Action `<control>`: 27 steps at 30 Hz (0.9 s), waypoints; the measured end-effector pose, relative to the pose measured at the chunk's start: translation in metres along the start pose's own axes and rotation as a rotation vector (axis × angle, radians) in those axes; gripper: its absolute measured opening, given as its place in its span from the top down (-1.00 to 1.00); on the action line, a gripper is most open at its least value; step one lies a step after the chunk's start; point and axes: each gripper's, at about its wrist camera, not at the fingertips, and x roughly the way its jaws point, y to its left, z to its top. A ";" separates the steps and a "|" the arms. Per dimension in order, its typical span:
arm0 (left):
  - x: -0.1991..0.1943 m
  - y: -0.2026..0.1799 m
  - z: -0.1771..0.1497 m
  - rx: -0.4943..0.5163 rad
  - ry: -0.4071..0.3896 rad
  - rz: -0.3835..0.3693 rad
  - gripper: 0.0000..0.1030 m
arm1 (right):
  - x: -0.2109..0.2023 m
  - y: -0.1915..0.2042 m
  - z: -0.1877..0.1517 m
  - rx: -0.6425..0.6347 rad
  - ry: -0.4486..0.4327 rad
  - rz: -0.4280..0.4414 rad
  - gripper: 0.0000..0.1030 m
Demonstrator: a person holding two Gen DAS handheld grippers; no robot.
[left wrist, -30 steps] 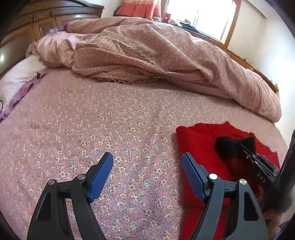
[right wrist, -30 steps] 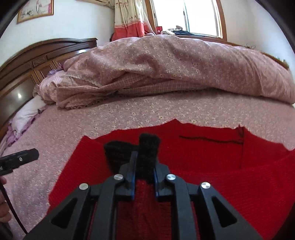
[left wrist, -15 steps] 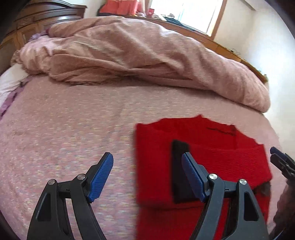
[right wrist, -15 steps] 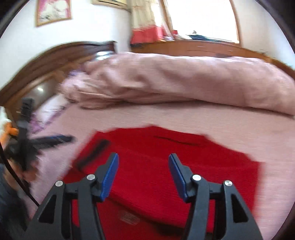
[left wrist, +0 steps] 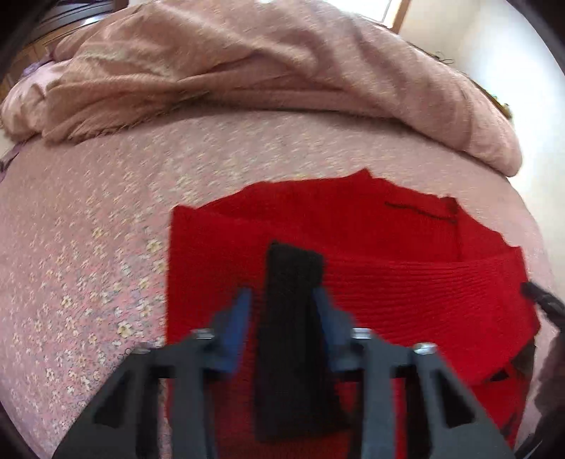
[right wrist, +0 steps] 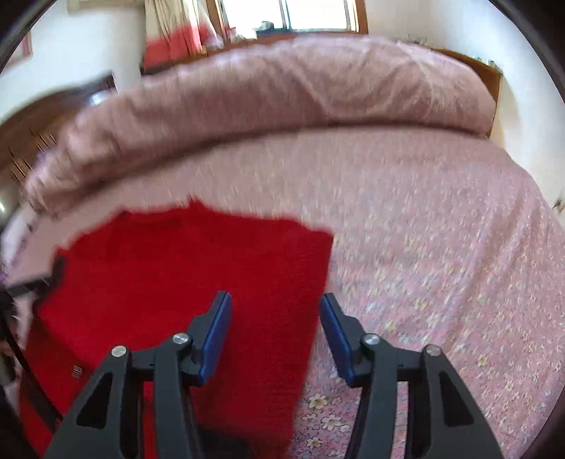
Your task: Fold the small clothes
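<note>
A red knit sweater (left wrist: 406, 282) lies partly folded on the floral bedsheet (left wrist: 88, 264), one sleeve laid across its body. The sleeve's black cuff (left wrist: 289, 317) lies flat on the red knit. My left gripper (left wrist: 282, 310) straddles the cuff, its blue pads close on either side; the view is blurred and I cannot tell if they touch it. In the right wrist view the sweater (right wrist: 183, 275) fills the lower left. My right gripper (right wrist: 275, 325) is open and empty above the sweater's right edge. The right gripper's tip also shows in the left wrist view (left wrist: 540, 300).
A crumpled pink quilt (left wrist: 265, 70) is heaped along the far side of the bed. A dark wooden headboard (right wrist: 42, 120) stands at the left and a window (right wrist: 317, 17) behind. The floral sheet (right wrist: 441, 264) stretches to the sweater's right.
My right gripper let go of the black cuff, opened and swung right to the sweater's right edge. My left gripper moved right over the cuff and its jaws narrowed around it.
</note>
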 end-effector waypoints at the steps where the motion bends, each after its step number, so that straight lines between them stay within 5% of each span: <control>1: -0.003 -0.001 0.002 0.005 -0.011 0.002 0.91 | 0.005 0.000 -0.002 0.002 0.015 -0.003 0.61; 8: -0.018 -0.004 0.006 0.000 -0.060 -0.119 1.00 | -0.007 -0.028 0.001 0.104 -0.036 0.016 0.77; 17: 0.001 -0.012 0.000 0.047 -0.022 -0.026 0.98 | 0.005 -0.023 -0.006 0.055 0.023 -0.044 0.55; 24: -0.029 -0.003 -0.003 0.104 -0.042 0.030 0.52 | -0.017 -0.017 -0.007 0.035 -0.019 -0.059 0.53; 27: -0.051 0.007 -0.015 0.116 -0.071 0.037 0.42 | -0.038 -0.013 -0.017 0.035 -0.048 0.002 0.53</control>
